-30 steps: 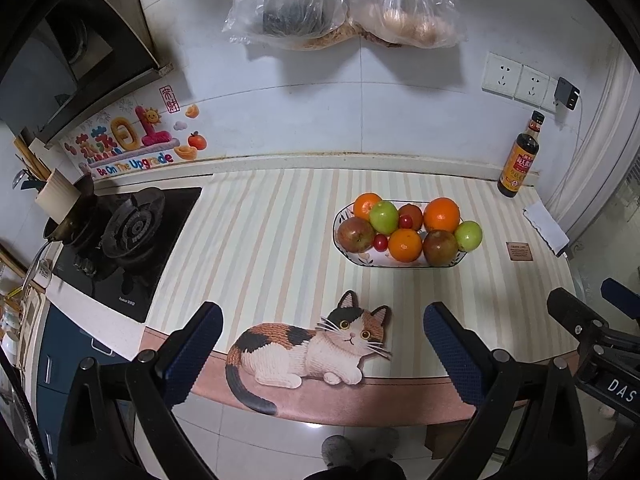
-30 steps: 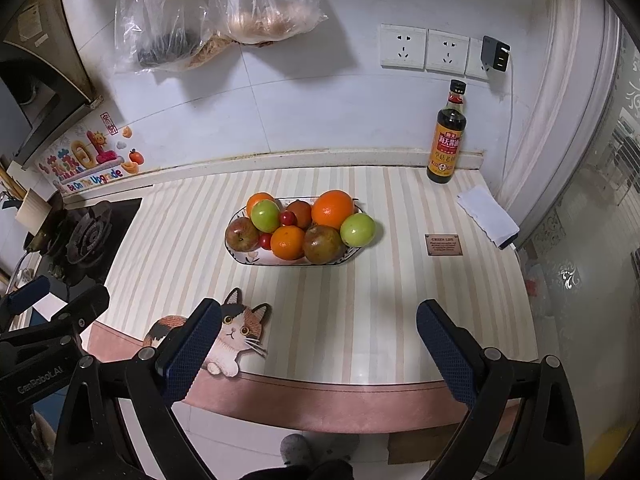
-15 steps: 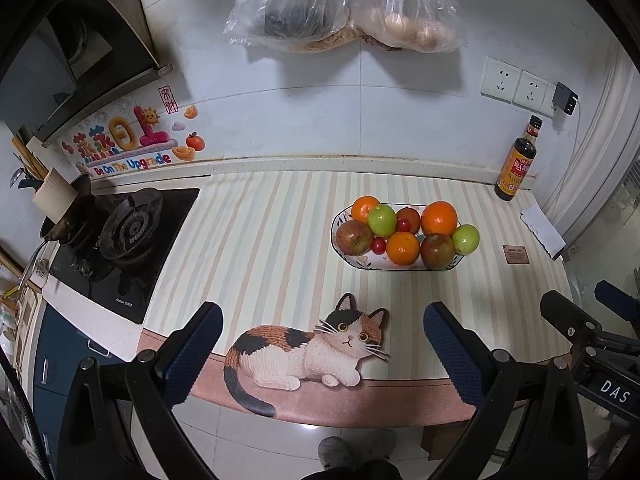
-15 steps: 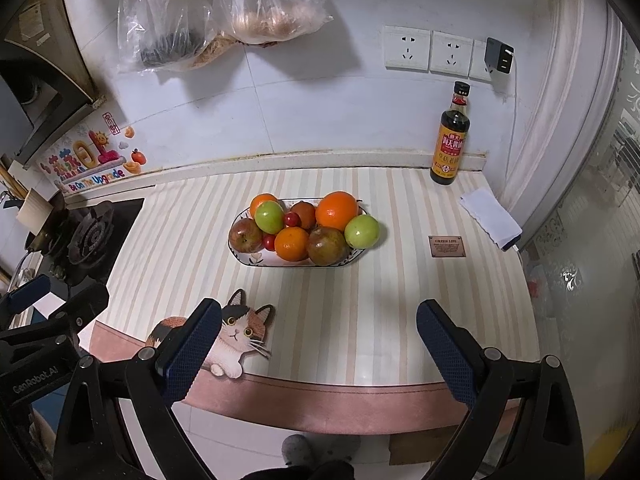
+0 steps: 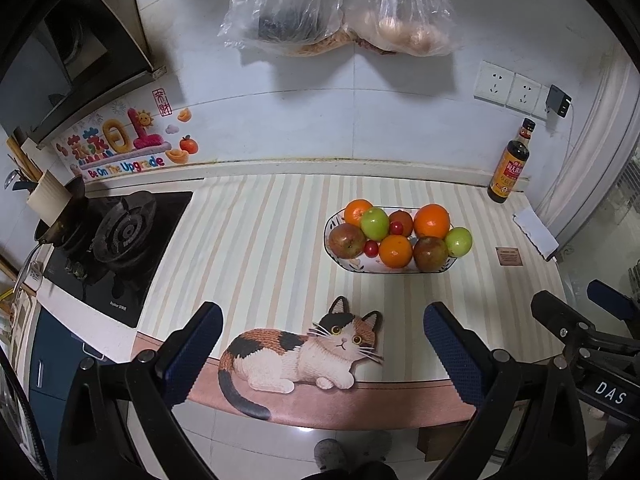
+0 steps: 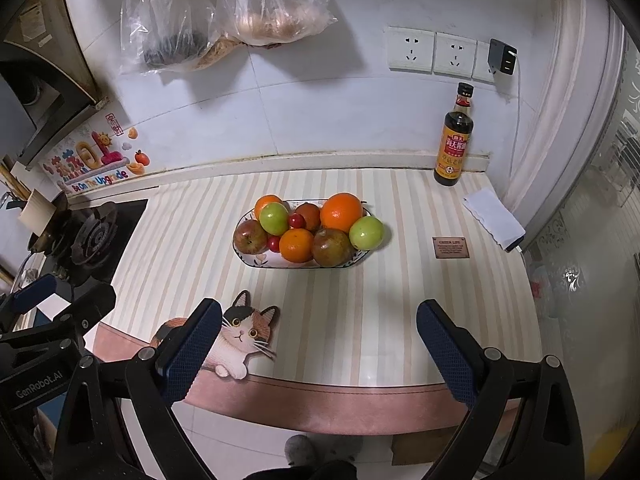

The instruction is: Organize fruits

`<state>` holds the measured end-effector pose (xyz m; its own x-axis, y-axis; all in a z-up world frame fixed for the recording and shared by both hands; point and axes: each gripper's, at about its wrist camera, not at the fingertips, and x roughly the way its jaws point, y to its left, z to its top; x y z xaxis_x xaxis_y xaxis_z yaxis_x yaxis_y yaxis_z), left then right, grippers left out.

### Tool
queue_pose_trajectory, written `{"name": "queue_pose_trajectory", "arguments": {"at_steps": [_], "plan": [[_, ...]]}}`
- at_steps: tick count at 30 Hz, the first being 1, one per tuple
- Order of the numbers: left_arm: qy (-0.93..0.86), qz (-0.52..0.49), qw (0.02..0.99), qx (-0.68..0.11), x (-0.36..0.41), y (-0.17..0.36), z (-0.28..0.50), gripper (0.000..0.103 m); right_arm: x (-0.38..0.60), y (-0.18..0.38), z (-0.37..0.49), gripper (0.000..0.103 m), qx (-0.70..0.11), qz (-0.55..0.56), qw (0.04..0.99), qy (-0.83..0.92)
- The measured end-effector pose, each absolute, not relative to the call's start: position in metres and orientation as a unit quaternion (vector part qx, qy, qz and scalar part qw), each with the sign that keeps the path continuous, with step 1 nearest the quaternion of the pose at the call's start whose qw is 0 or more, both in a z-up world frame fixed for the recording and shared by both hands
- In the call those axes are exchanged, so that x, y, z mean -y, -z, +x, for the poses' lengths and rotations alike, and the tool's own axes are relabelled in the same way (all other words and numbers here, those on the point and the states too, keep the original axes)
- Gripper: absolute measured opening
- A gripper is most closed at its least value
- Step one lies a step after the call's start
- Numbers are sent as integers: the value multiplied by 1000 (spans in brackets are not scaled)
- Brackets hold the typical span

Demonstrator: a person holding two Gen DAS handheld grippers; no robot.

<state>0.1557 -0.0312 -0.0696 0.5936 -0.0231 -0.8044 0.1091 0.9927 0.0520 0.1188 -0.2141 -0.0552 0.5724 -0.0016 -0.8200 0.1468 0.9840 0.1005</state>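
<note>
An oval patterned dish [image 5: 351,266] [image 6: 256,262] sits mid-counter, piled with fruit: oranges [image 5: 431,221] [image 6: 341,212], green apples [image 5: 375,223] [image 6: 366,232], reddish-brown apples [image 5: 346,240] [image 6: 249,236] and small cherry tomatoes [image 5: 371,248] [image 6: 297,221]. My left gripper [image 5: 322,346] is open and empty, held off the counter's front edge above the cat mat. My right gripper [image 6: 319,344] is open and empty, also off the front edge, facing the dish. Each gripper shows at the edge of the other's view.
A cat-shaped mat [image 5: 304,354] [image 6: 236,338] lies at the counter's front edge. A gas stove [image 5: 120,236] stands at left. A sauce bottle [image 6: 454,140], a folded white cloth [image 6: 494,218] and a small brown card [image 6: 450,247] are at right. Plastic bags [image 5: 332,8] hang on the wall.
Both grippers have drawn slightly back from the counter; the dish looks a little farther away. Both stay open and empty.
</note>
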Motion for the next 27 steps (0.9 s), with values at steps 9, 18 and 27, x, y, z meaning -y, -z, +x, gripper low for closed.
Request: {"name": "queue_pose_trajectory", "arguments": {"at_steps": [9,18,27], "plan": [[37,47,893,-445,31,68,154,103,214,55,119,100,-460,81,883,43],[39,46,893,-445,31,67,153,103,217,50,113,100,-454,83,886,46],[39,46,894,-444,32,66,152,103,220,48,110,100,-455,85,885,47]]}}
